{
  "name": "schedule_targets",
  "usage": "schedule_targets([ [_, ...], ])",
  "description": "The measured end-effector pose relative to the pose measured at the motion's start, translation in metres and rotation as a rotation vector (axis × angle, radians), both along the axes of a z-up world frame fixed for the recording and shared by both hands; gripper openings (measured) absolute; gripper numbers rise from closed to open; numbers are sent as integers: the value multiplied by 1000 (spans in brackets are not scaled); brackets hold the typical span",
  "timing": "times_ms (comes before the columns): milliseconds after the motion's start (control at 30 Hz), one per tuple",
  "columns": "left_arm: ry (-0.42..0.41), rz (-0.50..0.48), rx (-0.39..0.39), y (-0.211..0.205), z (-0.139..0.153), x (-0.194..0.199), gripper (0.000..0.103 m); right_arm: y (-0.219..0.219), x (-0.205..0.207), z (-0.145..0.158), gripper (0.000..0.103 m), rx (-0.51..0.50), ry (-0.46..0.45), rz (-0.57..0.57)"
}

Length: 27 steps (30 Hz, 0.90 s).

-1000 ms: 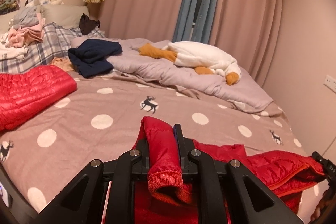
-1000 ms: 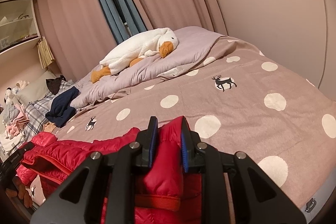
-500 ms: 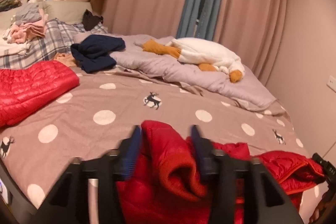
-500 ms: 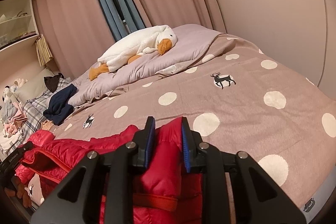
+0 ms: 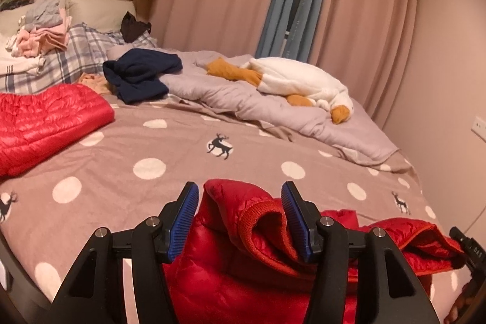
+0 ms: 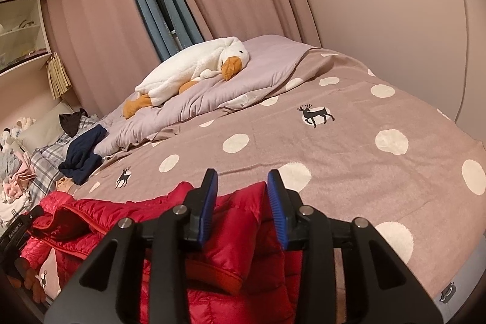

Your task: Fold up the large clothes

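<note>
We are in a bedroom, looking across a bed covered by a taupe spread with white dots and deer, pink curtains behind it and a plush goose lying on a rumpled grey duvet. A navy garment and a pile of folded clothes sit by the pillows, and a second red puffer piece lies flat at the far left.

The thing we are folding, a red quilted down jacket, lies bunched at the near edge of the bed, right under both tools. Our left gripper stands with its blue pads apart; a sleeve with its ribbed orange cuff sits loosely between them, and we judge it no longer pinched. The jaws of our right gripper are opening, with a ridge of the jacket between the pads but daylight beside each one.

We expect the jacket to be light, puffy and springy. Its nylon shell looks slick, so folds may slide open and trapped air will push them back up. The knit cuffs, the hem and the orange-trimmed front edge should give firmer purchase than the smooth quilted panels. We would pinch through a seam or cuff, taking enough thickness that the shell cannot slip out, and press each fold down.
</note>
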<state>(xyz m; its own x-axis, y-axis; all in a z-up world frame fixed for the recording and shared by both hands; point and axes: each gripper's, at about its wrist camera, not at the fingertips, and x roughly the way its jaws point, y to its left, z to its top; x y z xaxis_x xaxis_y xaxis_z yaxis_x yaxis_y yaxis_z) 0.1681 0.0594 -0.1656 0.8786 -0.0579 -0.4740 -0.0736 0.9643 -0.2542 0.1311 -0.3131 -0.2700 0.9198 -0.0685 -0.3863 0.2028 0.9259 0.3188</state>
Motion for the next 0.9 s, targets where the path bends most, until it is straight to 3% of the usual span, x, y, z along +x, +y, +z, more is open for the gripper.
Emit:
schedule_targets([
  [400,19,1,-13,1,-2,0,58,-2,-2,-2,53,7,5,4],
  [500,17,2,-12,2,-3,0,65,-2,-3,-2,62,8,1,5],
  [667,3,-2,-40,5,-5,-1,87,-1,-2,-2,68,8,5,7],
  [900,17,-5,-53,5,-7,2,88,-1,-1,-4,72,18,7,6],
])
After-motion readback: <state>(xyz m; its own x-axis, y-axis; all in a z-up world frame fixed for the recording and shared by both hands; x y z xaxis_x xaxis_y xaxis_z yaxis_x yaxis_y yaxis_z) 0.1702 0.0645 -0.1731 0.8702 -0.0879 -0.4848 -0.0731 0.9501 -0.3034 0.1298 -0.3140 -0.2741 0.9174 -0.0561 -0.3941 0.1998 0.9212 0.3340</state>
